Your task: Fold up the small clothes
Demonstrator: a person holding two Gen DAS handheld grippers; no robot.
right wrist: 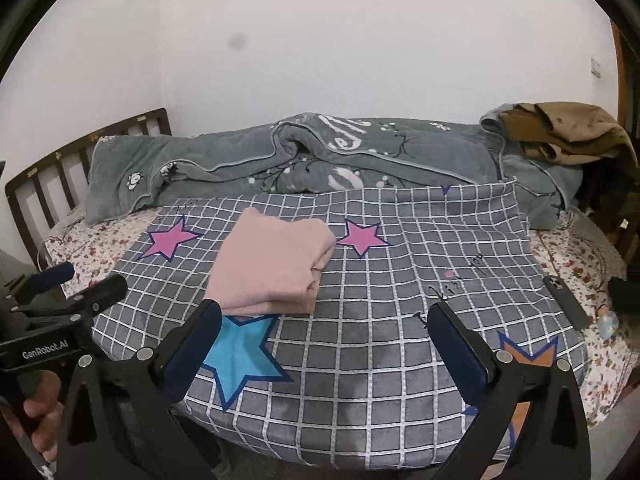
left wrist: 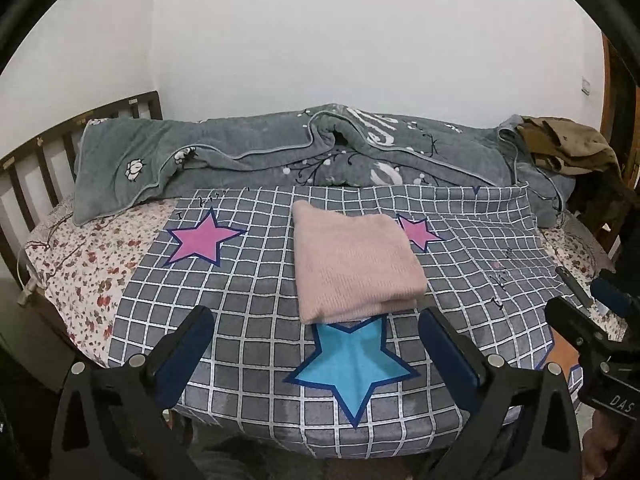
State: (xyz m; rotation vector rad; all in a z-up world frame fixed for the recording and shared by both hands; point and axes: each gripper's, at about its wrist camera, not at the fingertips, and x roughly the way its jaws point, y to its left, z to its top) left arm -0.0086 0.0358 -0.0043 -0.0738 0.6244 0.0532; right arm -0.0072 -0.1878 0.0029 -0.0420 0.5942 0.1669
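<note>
A pink knit garment (left wrist: 356, 264) lies folded into a neat rectangle on the grey checked star blanket (left wrist: 248, 280), just beyond a blue star. My left gripper (left wrist: 316, 316) hangs over the blanket's near edge, short of the garment, jaws wide open with nothing between them. In the right wrist view the same folded garment (right wrist: 272, 268) sits ahead and to the left. My right gripper (right wrist: 326, 312) is also wide open and empty, its left finger (right wrist: 196, 340) close to the garment's near corner without touching.
A rumpled grey-green quilt (left wrist: 240, 152) runs along the far side of the bed. Brown clothes (right wrist: 568, 132) are piled at the far right. A dark phone (right wrist: 566, 300) lies near the right edge. A wooden headboard (left wrist: 36, 168) stands at left.
</note>
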